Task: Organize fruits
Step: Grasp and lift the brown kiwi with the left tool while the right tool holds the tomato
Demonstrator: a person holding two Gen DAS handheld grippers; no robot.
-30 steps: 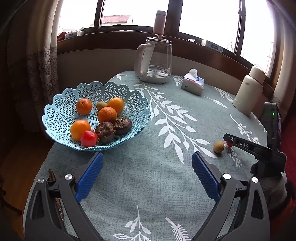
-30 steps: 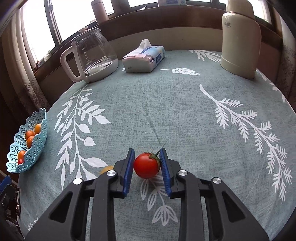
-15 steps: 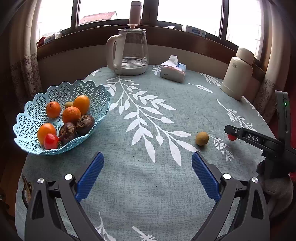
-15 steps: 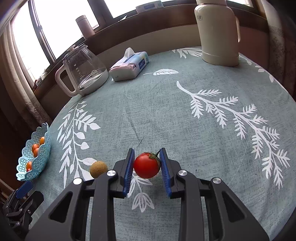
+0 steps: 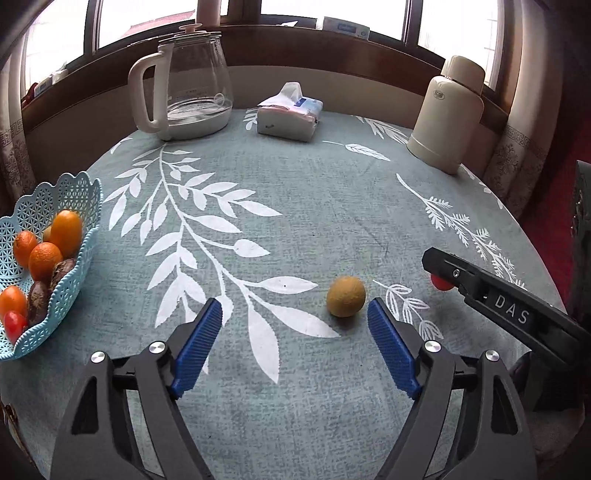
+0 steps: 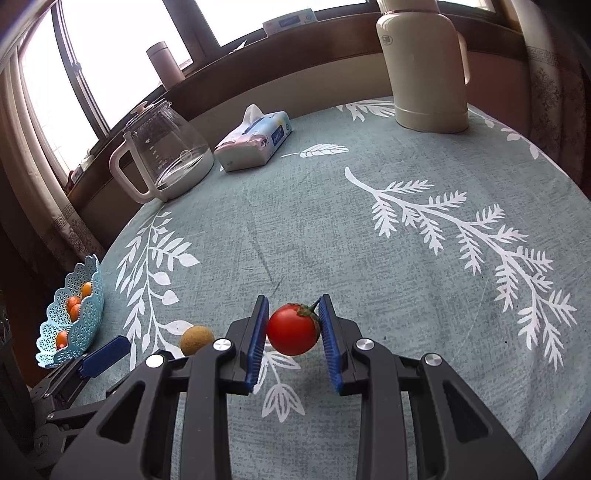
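Tomato (image 6: 293,329) sits pinched in the right tool (image 6: 293,345) above the table's (image 6: 369,229) near edge (smooth skin, may slip); left tool (image 5: 295,349), spread wide, could nudge the brown fruit (image 5: 346,296) rolling.

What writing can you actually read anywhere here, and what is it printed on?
"DAS": white letters on the side of the right tool, seen from the left wrist view.
Glass kettle: measuring marks and small print, too small to read.
Tissue pack: a blue label with print, blurred.
Cream flask: a small emblem near the top, unreadable.
Box on the windowsill: print too blurred to read.
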